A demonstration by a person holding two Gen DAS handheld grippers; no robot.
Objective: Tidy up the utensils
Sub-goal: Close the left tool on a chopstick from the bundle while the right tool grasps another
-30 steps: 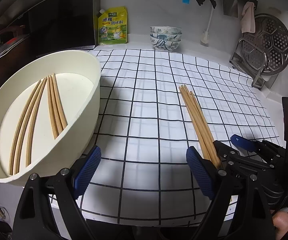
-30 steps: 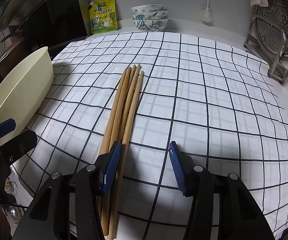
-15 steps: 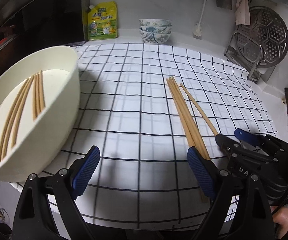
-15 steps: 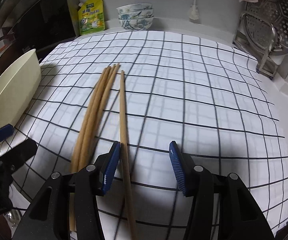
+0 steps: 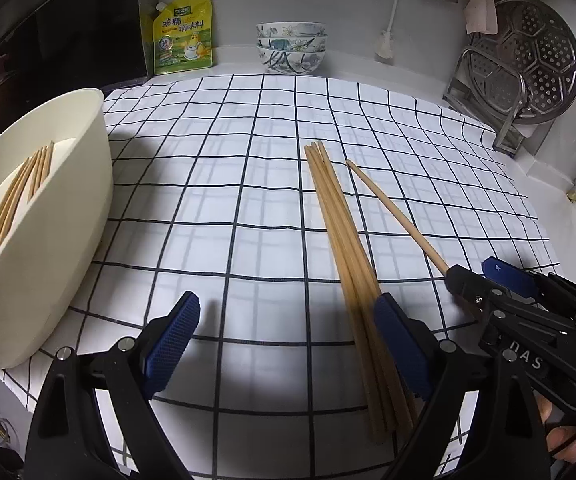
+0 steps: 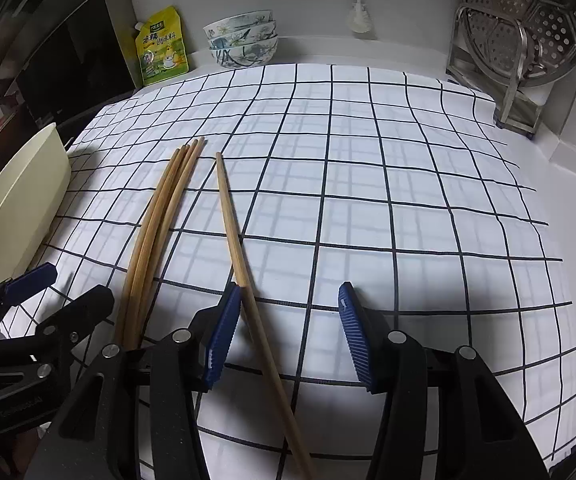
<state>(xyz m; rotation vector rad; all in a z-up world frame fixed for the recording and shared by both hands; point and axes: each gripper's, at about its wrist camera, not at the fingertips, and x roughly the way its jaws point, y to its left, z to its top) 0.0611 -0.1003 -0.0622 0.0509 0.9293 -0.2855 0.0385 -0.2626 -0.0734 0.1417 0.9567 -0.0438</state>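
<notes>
Left gripper (image 5: 285, 344): nearest; jaws wide apart, nothing between; low over the cloth's near edge, right pad beside the bundle's near end.
Right gripper (image 6: 288, 332): jaws apart; single chopstick lies between them, against the left pad, not clamped.
Single chopstick (image 6: 243, 264): on the cloth, split off from the bundle, angled away to its right; far tip near the bundle's tips.
Bundle (image 5: 348, 240): three chopsticks side by side, touching, on the cloth between the grippers; points away from the cameras.
Cloth (image 5: 247, 168): white, black grid, spread over the counter.
Tub (image 5: 63, 216): cream, oval, on the cloth's left edge; well apart from the bundle.
Chopsticks in tub (image 5: 15, 196): several, lying lengthwise on the floor of the tub.
Pouch (image 5: 181, 40): yellow-green, upright against the back wall.
Bowls (image 5: 292, 46): patterned stack, right of the pouch, beyond the cloth.
Steamer rack (image 5: 528, 60): metal, perforated disc propped upright, far right.
</notes>
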